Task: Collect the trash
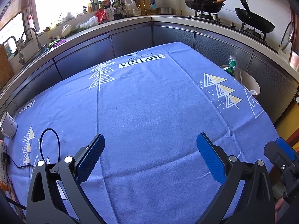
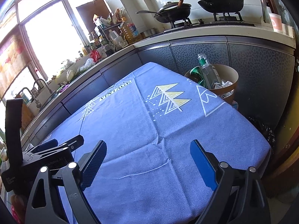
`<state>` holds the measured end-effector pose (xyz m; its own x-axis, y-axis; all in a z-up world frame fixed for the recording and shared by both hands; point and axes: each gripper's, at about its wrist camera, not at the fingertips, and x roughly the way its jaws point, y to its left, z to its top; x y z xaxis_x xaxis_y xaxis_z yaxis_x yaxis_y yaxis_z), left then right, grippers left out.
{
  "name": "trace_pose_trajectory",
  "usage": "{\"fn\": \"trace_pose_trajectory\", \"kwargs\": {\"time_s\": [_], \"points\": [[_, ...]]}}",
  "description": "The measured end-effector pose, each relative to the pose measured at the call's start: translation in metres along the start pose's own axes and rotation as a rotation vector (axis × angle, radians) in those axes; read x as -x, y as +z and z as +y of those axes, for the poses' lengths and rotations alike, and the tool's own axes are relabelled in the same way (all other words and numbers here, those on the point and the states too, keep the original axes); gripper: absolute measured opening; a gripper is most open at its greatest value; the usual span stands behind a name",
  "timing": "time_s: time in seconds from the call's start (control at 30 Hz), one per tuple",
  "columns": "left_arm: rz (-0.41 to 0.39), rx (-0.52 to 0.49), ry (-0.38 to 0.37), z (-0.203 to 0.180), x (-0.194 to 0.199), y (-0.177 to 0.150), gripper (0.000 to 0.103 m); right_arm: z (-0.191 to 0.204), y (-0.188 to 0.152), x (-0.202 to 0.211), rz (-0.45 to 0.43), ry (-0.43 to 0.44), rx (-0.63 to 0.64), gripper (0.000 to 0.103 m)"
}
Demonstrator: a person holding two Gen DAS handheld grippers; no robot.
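Note:
A round tan trash bin (image 2: 231, 76) stands beyond the table's far right corner. It holds a clear plastic bottle (image 2: 207, 71), a green can (image 2: 196, 72) and crumpled white paper (image 2: 225, 85). The bin also shows in the left wrist view (image 1: 251, 82). My left gripper (image 1: 150, 149) is open and empty above the blue tablecloth (image 1: 149, 102). My right gripper (image 2: 148, 160) is open and empty above the same cloth (image 2: 149, 130). No loose trash shows on the cloth.
A white mug (image 1: 8, 125), a power strip (image 1: 2, 158) and a black cable (image 1: 50, 140) lie at the table's left edge. A kitchen counter with bottles (image 1: 147, 1), woks (image 1: 203, 1) and a sink tap (image 1: 31, 35) runs behind the table. A black bag (image 2: 265, 130) lies on the floor.

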<state>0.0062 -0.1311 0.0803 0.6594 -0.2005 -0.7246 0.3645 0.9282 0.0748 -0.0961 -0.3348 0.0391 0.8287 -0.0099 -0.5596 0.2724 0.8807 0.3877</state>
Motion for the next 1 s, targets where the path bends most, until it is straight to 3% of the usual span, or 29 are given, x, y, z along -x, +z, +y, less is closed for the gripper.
{"fn": "trace_pose_trajectory", "kwargs": {"time_s": [0.3, 1.0], "points": [[-0.028, -0.015, 0.009, -0.0048, 0.0045, -0.0013, 0.096, 0.0007, -0.0005, -0.0004, 0.004, 0.001, 0.0, 0.09], [-0.006, -0.006, 0.001, -0.0084, 0.0026, -0.0027, 0.097, 0.0004, -0.0027, -0.0004, 0.007, 0.0, -0.007, 0.09]]}}
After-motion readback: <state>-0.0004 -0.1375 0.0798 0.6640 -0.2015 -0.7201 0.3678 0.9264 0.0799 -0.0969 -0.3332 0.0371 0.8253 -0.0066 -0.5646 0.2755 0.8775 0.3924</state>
